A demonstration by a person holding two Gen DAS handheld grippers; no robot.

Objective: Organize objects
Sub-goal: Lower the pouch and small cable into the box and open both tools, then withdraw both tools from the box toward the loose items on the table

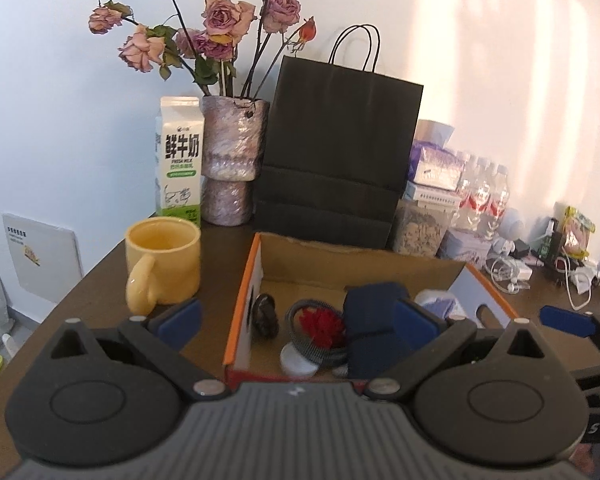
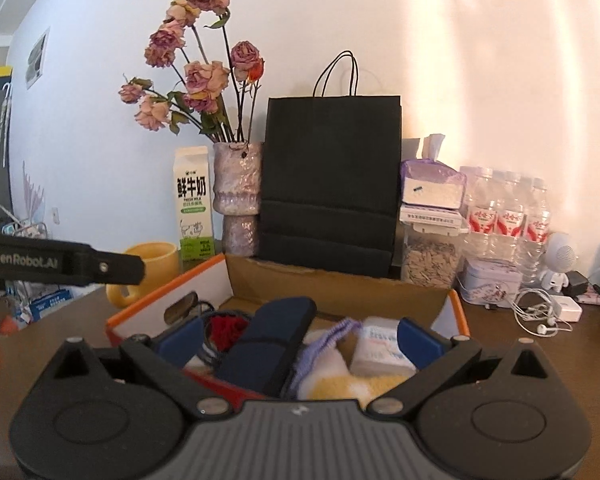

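Note:
An open cardboard box with an orange rim (image 1: 242, 292) sits on the brown table. Inside lie a navy case (image 1: 370, 320), a grey ring with a red tuft (image 1: 320, 328), a black hair clip (image 1: 266, 316) and a white disc (image 1: 296, 360). My left gripper (image 1: 296, 322) hovers open over the box's near side, with nothing between its pads. The right wrist view shows the same box (image 2: 458, 312), the navy case (image 2: 268, 344), a purple-edged cloth (image 2: 332, 360) and a tissue pack (image 2: 380, 348). Above these, my right gripper (image 2: 300, 338) stands open and empty.
A yellow mug (image 1: 164, 264) stands left of the box. Behind it are a milk carton (image 1: 180, 160), a vase of dried roses (image 1: 232, 160) and a black paper bag (image 1: 332, 160). Jars, water bottles (image 2: 508, 216), a tin and white cables (image 2: 540, 316) crowd the right.

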